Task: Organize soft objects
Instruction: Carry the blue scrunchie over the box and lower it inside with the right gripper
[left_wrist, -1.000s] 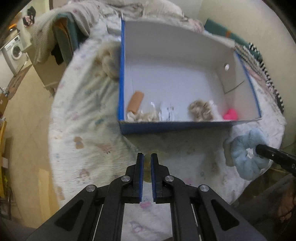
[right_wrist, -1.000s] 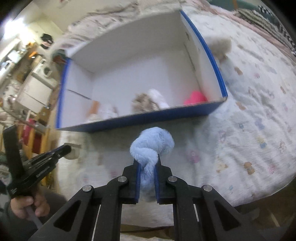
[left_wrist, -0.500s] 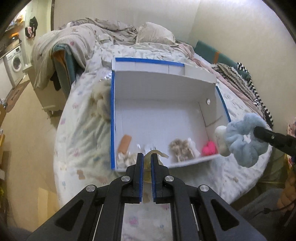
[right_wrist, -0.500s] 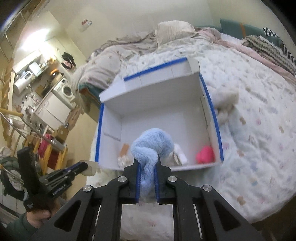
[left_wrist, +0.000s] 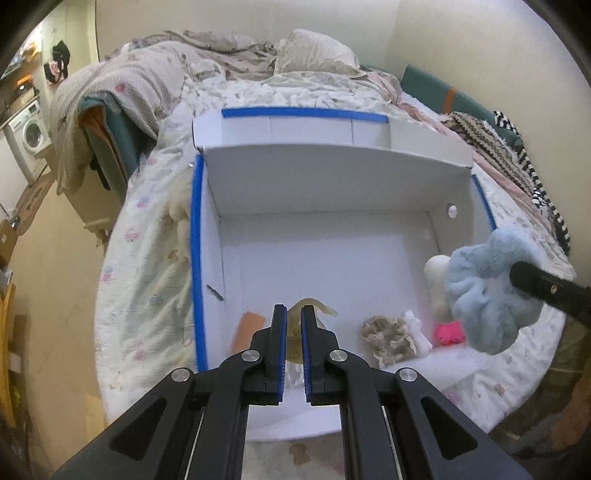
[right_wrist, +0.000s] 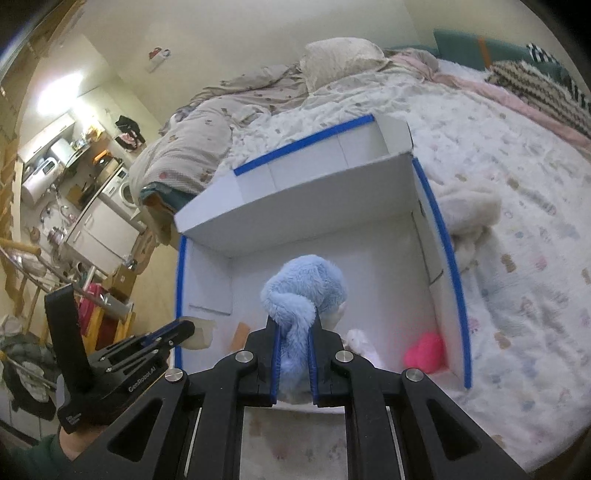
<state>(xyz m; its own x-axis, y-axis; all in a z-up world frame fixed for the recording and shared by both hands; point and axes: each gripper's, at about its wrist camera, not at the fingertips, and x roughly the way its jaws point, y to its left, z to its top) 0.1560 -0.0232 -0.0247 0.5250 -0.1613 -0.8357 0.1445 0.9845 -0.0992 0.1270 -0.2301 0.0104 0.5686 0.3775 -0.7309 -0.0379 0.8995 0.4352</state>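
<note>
On the bed (left_wrist: 147, 280), over a quilted cover printed with small pastel figures, an open white cardboard box (left_wrist: 325, 206) is set; its rims are edged in blue tape and its lid flap is folded back toward the pillows. Smooth flat card is seen on the floor and walls, with a round hole in the right wall.

Along the near wall of the box several soft things are lined up: a tan flat piece (left_wrist: 248, 330), a frilly beige scrunchie (left_wrist: 388, 334), a small white fluffy item (left_wrist: 415, 326) and a bright pink plush piece (left_wrist: 448, 332). A cream fleecy bundle (right_wrist: 469, 218) is noted on the cover just outside the box's far side, as seen from the right wrist.

Left gripper (left_wrist: 293, 314): blue-padded fingers are drawn close together, clamped on a thin, translucent yellowish item (left_wrist: 310, 306) that arches above the tips; its exact nature cannot be told. It is held over the near-left part of the box.

Right gripper (right_wrist: 293, 325): the fingers are pinched tight on a fluffy pale-blue scrunchie (right_wrist: 304, 291), long-piled and twisted, bulging above the pads. It is carried over the box interior, above the near wall, with the pink piece below and to its right.
</note>
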